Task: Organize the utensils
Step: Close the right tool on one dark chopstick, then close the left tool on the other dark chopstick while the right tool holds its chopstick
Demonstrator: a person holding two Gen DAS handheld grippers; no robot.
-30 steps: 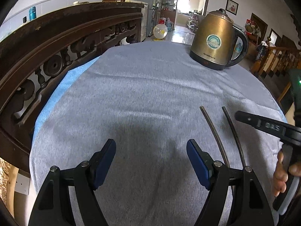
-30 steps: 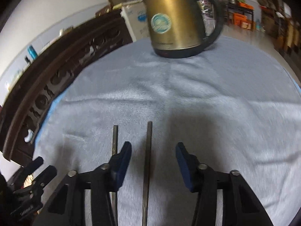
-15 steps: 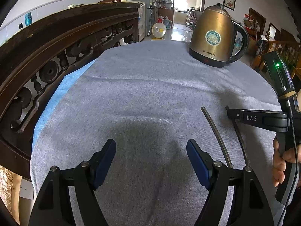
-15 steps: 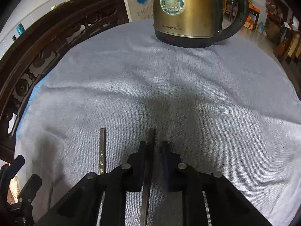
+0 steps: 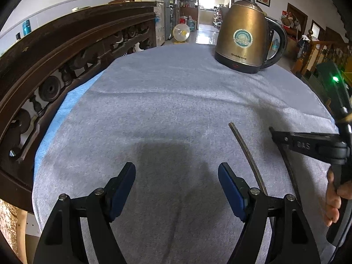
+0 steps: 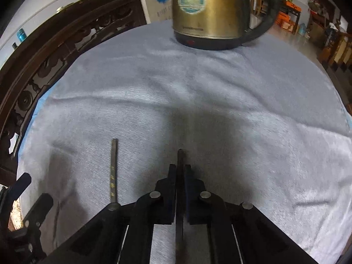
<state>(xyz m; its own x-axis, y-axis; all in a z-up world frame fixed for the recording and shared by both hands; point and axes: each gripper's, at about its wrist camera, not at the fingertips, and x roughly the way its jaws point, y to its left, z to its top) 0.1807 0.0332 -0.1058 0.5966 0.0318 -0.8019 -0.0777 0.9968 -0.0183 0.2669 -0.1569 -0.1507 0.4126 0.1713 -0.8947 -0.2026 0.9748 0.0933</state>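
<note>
Two dark chopsticks lie on the grey cloth. My right gripper (image 6: pixel 180 168) is shut on the right chopstick (image 6: pixel 180 157), whose tip sticks out past the pads. The left chopstick (image 6: pixel 114 167) lies free beside it. In the left wrist view the free chopstick (image 5: pixel 247 154) lies just right of my open, empty left gripper (image 5: pixel 176 187), and the right gripper (image 5: pixel 272 129) holds the other chopstick (image 5: pixel 290 171) at the right edge.
A brass electric kettle (image 5: pixel 244 37) stands at the far side of the cloth-covered table (image 5: pixel 154 101). A carved dark wooden chair back (image 5: pixel 66 55) runs along the left edge. The kettle also shows close ahead in the right wrist view (image 6: pixel 211 11).
My right gripper has closed on the right chopstick; a second ago it was open around it. The left gripper has stayed open and nearly still.
</note>
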